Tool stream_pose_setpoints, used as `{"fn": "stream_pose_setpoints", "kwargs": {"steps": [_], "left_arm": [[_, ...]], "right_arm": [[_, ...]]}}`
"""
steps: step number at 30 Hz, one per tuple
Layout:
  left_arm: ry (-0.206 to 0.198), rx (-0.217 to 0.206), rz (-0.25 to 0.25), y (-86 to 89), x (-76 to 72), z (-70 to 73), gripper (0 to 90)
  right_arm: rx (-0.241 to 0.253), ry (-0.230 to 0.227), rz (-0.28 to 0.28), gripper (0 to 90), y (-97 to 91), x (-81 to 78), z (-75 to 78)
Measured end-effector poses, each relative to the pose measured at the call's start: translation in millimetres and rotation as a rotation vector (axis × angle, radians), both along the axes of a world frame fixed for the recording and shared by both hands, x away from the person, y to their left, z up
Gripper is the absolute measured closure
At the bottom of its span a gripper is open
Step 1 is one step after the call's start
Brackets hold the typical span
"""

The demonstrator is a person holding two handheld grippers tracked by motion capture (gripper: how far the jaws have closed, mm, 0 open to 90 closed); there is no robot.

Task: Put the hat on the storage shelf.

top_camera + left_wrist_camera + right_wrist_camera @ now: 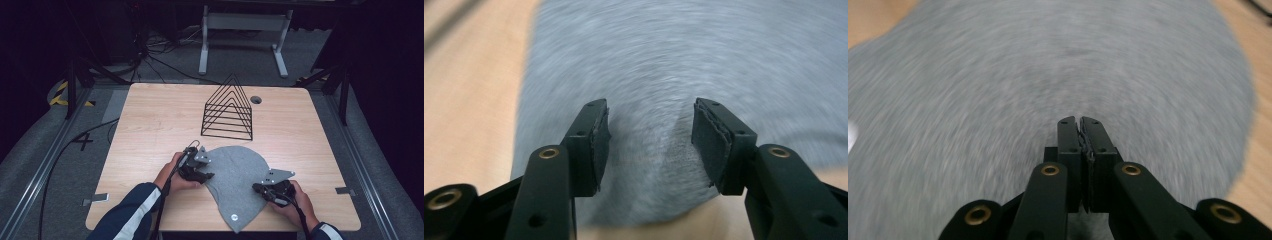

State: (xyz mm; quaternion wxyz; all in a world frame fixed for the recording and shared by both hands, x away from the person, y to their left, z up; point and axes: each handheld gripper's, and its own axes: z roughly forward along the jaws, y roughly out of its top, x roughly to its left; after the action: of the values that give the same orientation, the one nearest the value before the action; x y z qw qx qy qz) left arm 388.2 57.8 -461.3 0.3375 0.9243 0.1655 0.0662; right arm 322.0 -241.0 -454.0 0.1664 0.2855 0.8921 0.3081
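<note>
High view first: the left gripper [202, 175] sits at the left edge of a grey knit hat [235, 177] that lies flat on the wooden table [150, 125]. Its tips point toward the cloth's middle, and the person's left hand [172, 176] wraps the body from behind. In the left gripper view, the two black jaws stand apart with the hat [674, 75] spread out ahead and under them; grey fabric fills the gap between the pads [600, 145], but the pads do not press on it, so this gripper is released. Bare table [469, 100] shows just beside the hat's edge, to the left of the jaws.

Further right in the high view, the right gripper [256, 188] rests on the hat's lower right part, near its edge, held by the right hand [295, 200]. The right gripper [1080, 122] in its own view has both jaws clenched flat against each other, with the hat [1048, 65] directly beneath and ahead of them. Whether a fold of cloth is pinched between the pads cannot be told.

Beyond both grippers, well apart from the hat, a black wire rack [228, 110] stands upright.
</note>
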Motion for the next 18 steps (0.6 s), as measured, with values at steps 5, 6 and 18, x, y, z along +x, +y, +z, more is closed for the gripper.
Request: {"fn": "stream_pose_setpoints", "kwargs": {"steps": [5, 6, 18], "left_arm": [[0.005, -0.002, -0.027, -1.6, -31.5, -0.7, 49.3], [0.004, 0.000, -0.039, -3.0, -37.0, -0.7, 49.4], [0.010, 0.009, -0.070, -13.7, -65.3, 0.9, 48.8]], "right_arm": [[0.029, 0.000, -0.065, 88.3, -12.3, 20.0, -1.1], [0.034, -0.002, -0.071, 88.3, -13.4, 22.3, -1.4], [0.066, -0.038, -0.101, 69.4, -11.7, 55.6, -3.8]]}}
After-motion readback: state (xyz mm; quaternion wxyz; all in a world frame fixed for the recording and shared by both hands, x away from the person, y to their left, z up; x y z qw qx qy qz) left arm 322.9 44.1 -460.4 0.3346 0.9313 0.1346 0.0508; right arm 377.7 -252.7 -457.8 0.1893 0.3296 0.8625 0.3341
